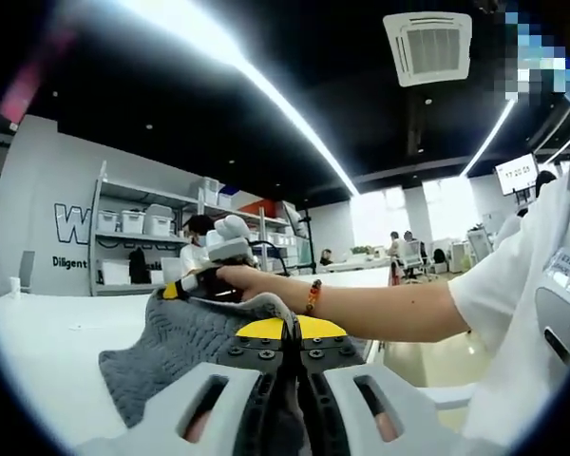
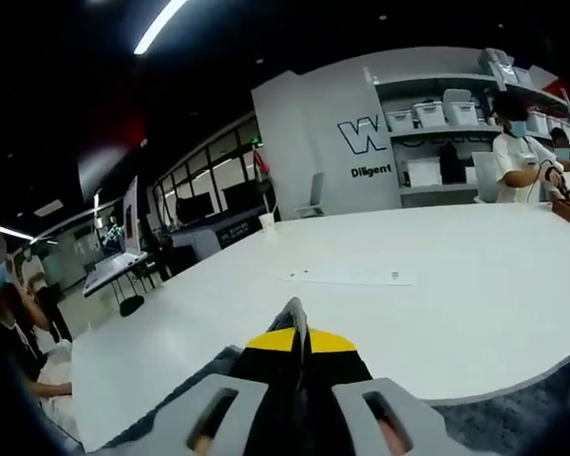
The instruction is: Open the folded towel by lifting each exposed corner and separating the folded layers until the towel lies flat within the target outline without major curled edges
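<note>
Left gripper view: left claw (image 1: 292, 334) closed on edge of grey knitted towel (image 1: 185, 347), raised off white table (image 1: 38, 351). Right claw (image 1: 192, 285), in person's hand (image 1: 252, 280), grips far towel edge. Right gripper view: right claw (image 2: 298, 334) shut, towel (image 2: 522, 408) beneath.

Step judged: layers being pulled apart. Next: spread claws, lower flat.

Target outline not discernible; pinch points hidden.

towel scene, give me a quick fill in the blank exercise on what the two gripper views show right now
1. The towel is ____ in colour.
2. The left gripper has its jaws ____ on the towel.
3. The towel lies on a ____ table.
4. In the left gripper view, the hand wears a beaded bracelet on its ____.

Missing words: grey; shut; white; wrist
</note>
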Motion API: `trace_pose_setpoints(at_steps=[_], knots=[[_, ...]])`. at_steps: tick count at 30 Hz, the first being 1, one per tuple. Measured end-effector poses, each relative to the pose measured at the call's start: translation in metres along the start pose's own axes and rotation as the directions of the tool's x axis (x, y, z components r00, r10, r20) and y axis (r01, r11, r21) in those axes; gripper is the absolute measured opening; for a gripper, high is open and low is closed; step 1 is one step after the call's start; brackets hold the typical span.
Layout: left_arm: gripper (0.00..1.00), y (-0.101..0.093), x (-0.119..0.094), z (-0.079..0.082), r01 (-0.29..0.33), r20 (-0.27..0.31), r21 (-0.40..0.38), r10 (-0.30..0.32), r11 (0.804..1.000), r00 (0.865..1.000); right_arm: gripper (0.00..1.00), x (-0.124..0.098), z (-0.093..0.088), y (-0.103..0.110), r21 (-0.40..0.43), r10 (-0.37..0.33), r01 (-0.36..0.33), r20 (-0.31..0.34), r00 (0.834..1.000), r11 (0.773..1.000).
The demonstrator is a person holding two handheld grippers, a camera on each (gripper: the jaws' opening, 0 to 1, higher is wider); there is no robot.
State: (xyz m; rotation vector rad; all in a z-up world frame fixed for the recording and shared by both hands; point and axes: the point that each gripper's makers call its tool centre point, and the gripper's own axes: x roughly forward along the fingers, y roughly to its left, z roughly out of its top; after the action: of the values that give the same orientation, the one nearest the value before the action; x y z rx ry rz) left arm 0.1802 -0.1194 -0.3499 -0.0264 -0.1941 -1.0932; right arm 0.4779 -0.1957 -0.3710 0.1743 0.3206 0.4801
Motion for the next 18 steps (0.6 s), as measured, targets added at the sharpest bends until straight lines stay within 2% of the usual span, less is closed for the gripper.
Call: trace_pose_setpoints(at_steps=[5, 18], knots=[[0.0, 0.0, -0.002, 0.003, 0.017, 0.015, -0.03, -0.017, 0.999, 1.0, 0.0, 0.002, 0.005, 0.007, -0.016, 0.015, -0.015, 0.009, 1.0, 1.0], [0.0, 0.008, -0.016, 0.017, -0.007, 0.039, -0.011, 0.008, 1.0, 0.999, 0.0, 0.001, 0.013, 0.024, -0.034, 0.031, -0.031, 0.022, 0.999, 0.999]])
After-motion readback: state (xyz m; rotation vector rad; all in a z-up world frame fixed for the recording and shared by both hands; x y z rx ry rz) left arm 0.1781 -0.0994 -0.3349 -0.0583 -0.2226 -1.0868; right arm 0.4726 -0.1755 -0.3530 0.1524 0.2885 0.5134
